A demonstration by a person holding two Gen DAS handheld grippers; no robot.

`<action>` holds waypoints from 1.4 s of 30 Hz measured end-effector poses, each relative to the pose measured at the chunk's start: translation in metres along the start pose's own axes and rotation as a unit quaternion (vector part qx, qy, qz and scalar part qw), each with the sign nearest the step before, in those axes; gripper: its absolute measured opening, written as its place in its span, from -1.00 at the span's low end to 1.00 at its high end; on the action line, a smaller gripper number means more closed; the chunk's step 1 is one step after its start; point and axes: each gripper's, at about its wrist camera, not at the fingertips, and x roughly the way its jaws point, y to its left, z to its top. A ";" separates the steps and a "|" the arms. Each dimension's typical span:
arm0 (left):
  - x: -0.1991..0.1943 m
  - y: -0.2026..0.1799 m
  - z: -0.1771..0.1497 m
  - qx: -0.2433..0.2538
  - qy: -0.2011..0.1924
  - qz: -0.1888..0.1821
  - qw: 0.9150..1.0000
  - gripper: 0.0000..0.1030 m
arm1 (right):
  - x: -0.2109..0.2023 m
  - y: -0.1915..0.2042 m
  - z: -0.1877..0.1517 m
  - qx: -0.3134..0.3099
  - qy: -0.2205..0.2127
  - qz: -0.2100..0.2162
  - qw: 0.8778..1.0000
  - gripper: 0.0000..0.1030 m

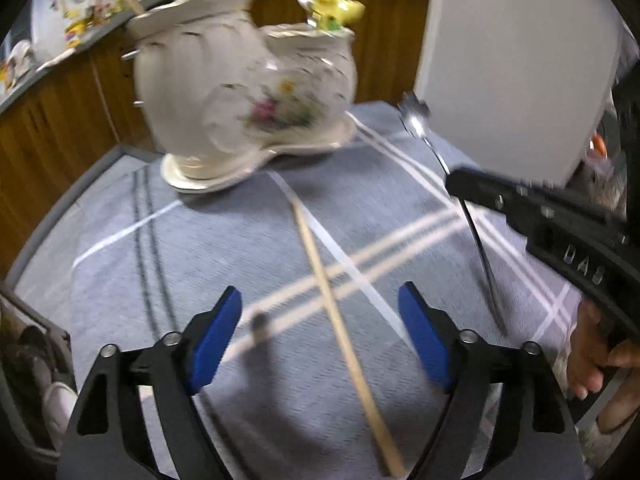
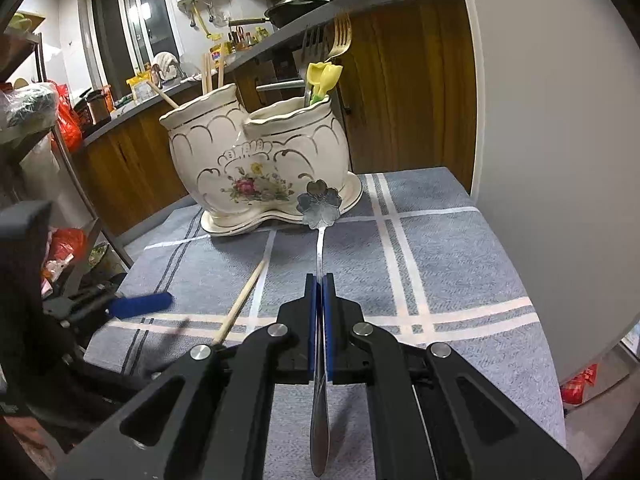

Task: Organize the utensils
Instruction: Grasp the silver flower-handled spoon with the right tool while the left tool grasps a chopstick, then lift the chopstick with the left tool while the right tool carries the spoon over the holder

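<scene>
While the right gripper (image 2: 319, 300) stands clamped on the steel flower-bowled spoon (image 2: 319, 204), that spoon is held in the air just before the cream two-pocket ceramic holder with a painted rose (image 2: 256, 168).

Left gripper (image 1: 320, 336): jaws apart, empty, straddling the pale wooden chopstick (image 1: 320, 276) lying on the grey-blue striped tablecloth (image 2: 460, 248).

Holder contents: chopsticks in the left pocket; forks and a yellow-handled piece in the right.

Risks, as judged: the spoon, gripped mid-handle, may pivot or slip; its bowl may strike the holder's rim; the thin chopstick may roll from closing pads.
</scene>
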 end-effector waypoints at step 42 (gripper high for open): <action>-0.099 0.043 0.023 -0.004 -0.247 -0.036 0.968 -0.88 | -0.045 0.042 0.048 -0.067 -0.173 0.017 0.982 -0.94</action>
